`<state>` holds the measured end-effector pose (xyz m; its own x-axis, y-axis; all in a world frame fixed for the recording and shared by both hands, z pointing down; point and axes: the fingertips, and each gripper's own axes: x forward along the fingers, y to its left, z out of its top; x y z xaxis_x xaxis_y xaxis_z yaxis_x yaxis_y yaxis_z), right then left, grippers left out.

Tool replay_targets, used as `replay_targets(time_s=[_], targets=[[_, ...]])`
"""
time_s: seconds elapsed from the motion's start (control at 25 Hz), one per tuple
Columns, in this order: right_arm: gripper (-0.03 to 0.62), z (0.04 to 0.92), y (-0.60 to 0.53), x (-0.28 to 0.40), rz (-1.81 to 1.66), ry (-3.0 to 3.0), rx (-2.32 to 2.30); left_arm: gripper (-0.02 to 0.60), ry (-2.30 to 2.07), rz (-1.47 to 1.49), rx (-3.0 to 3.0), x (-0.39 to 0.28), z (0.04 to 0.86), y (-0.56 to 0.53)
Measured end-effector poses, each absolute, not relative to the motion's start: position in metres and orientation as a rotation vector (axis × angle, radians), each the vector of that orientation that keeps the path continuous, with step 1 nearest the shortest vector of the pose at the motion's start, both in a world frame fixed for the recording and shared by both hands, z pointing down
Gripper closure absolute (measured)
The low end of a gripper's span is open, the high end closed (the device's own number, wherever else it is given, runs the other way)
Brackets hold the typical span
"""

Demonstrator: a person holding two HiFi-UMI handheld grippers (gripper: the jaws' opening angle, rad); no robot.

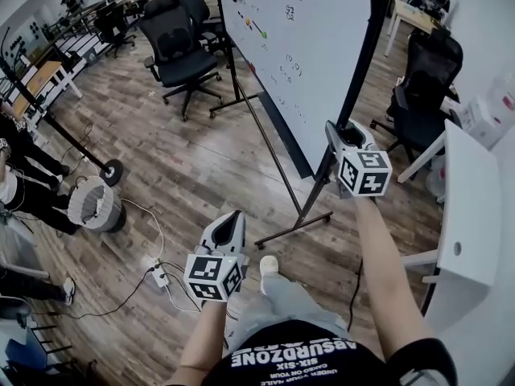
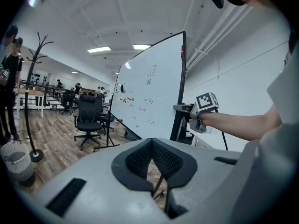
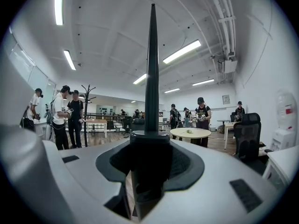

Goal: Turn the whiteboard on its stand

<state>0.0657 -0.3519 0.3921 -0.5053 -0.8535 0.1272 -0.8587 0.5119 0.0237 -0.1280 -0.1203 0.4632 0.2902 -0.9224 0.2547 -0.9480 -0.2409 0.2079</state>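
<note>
Whiteboard (image 1: 314, 47) edge clamped by R gripper (image 1: 338, 131); L gripper (image 1: 232, 218) closed, empty; chair (image 1: 179, 51) nearby.

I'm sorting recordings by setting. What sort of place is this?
Probably an open-plan office or lab: a large whiteboard on a stand, black office chairs on a wood floor, and a round table under ceiling strip lights.

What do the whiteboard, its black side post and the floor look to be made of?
Whiteboard: smooth white panel, probably coated steel or melamine; light glints on it. Side post: likely black-painted metal, slim, straight, matte. Floor: planks with visible grain and seams; real wood or laminate, I cannot tell.
</note>
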Motion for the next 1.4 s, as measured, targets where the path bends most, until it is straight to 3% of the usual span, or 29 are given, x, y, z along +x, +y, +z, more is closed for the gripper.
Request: replay_targets(time_s=[1.4], targets=[[0.428, 0.395, -0.285, 0.113, 0.124, -2.616, 1.404, 0.575, -1.683, 0.101, 2.212, -0.074, 0.481, -0.039]])
